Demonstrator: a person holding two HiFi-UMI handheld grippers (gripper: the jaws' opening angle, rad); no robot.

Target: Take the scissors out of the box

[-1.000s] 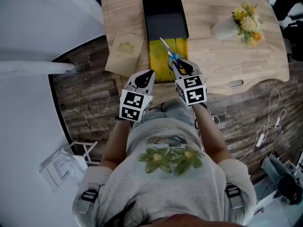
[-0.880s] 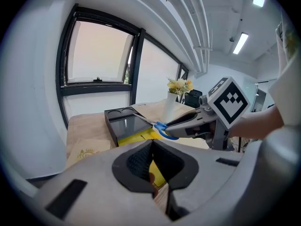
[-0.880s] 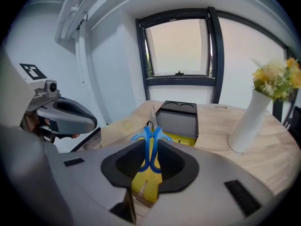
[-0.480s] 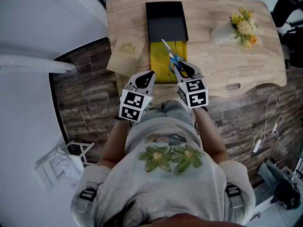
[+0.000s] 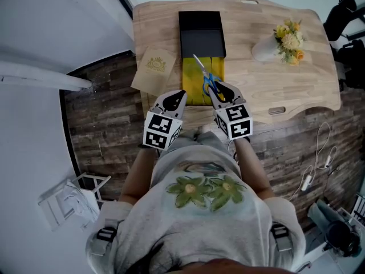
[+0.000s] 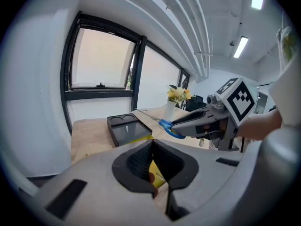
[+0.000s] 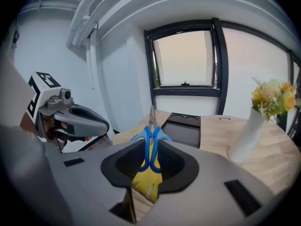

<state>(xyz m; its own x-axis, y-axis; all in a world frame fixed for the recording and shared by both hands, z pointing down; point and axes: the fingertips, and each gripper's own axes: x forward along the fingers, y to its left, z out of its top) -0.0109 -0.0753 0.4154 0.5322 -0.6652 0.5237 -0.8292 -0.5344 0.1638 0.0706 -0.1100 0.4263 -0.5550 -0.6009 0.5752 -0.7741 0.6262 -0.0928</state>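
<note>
The scissors (image 5: pixel 206 80) have blue handles and point away from me over the yellow part (image 5: pixel 194 76) of the box. My right gripper (image 5: pixel 223 91) is shut on the handles (image 7: pixel 151 138), and the blades rise above the jaws. The black box tray (image 5: pixel 201 34) lies open on the wooden table (image 5: pixel 285 84) beyond them. To the left, my left gripper (image 5: pixel 175 97) hangs at the table's near edge with its jaws together and nothing in them. In the left gripper view the scissors (image 6: pixel 165 123) stick out of the right gripper (image 6: pixel 190 120) above the table.
A beige card with a gold crest (image 5: pixel 155 66) lies left of the box. A white vase of yellow flowers (image 5: pixel 280 41) stands at the right of the table. Dark plank floor lies below the table's near edge, with cables at the right (image 5: pixel 319 158).
The right gripper keeps its hold on the scissors. Both grippers sit slightly nearer the table's front edge, and the head view has shifted a little.
</note>
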